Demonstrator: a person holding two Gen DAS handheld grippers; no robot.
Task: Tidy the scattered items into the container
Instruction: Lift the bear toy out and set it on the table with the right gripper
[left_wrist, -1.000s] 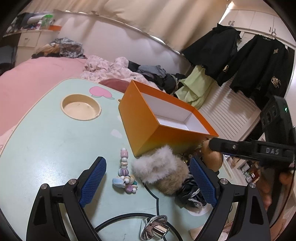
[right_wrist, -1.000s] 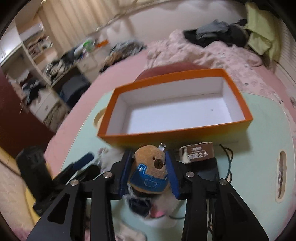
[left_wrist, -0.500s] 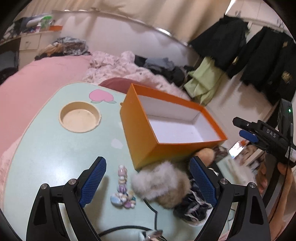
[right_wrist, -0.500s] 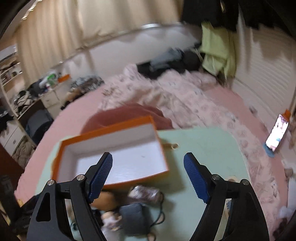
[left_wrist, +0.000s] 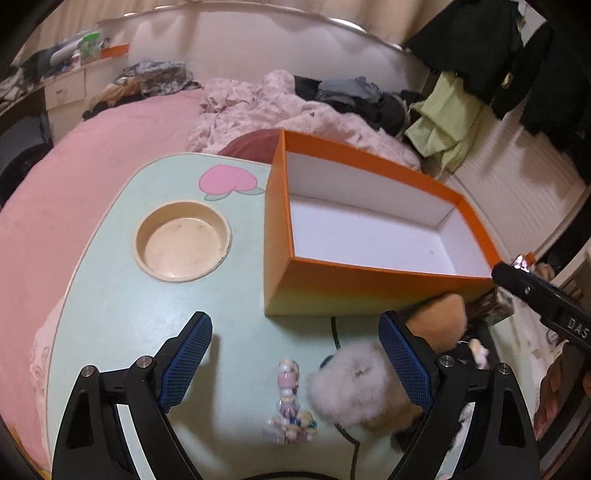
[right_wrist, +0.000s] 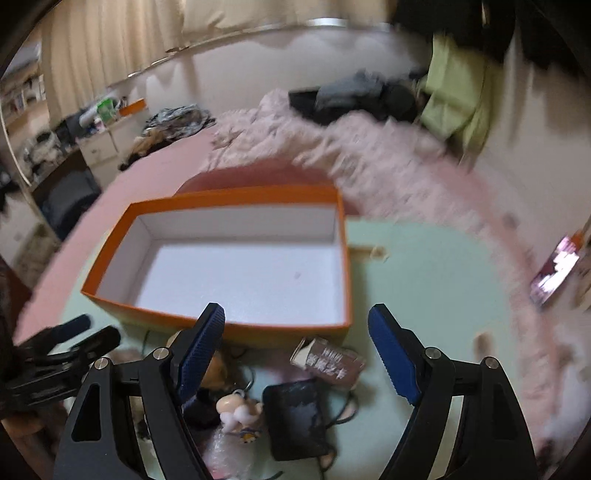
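Rectangular orange cardboard box (left_wrist: 369, 291), smooth white inside; fluffy pompom (left_wrist: 351, 391) beside.

i'm in a home bedroom: pink bed (left_wrist: 92, 155) at ten o'clock, rumpled blanket (left_wrist: 273, 107) at twelve, jackets (left_wrist: 498, 44) hanging at two, drawers (right_wrist: 99, 147) beside curtains (right_wrist: 110, 40).

The left gripper (left_wrist: 295, 354) hangs with jaws wide apart and nothing between them above a mint-green table (left_wrist: 122, 295). An orange box (left_wrist: 369, 284) with a bare white inside stands beyond. A bead string (left_wrist: 290, 406) lies just beside a white fluffy pompom (left_wrist: 347, 387). A round beige recess (left_wrist: 183, 242) sits left of the box.
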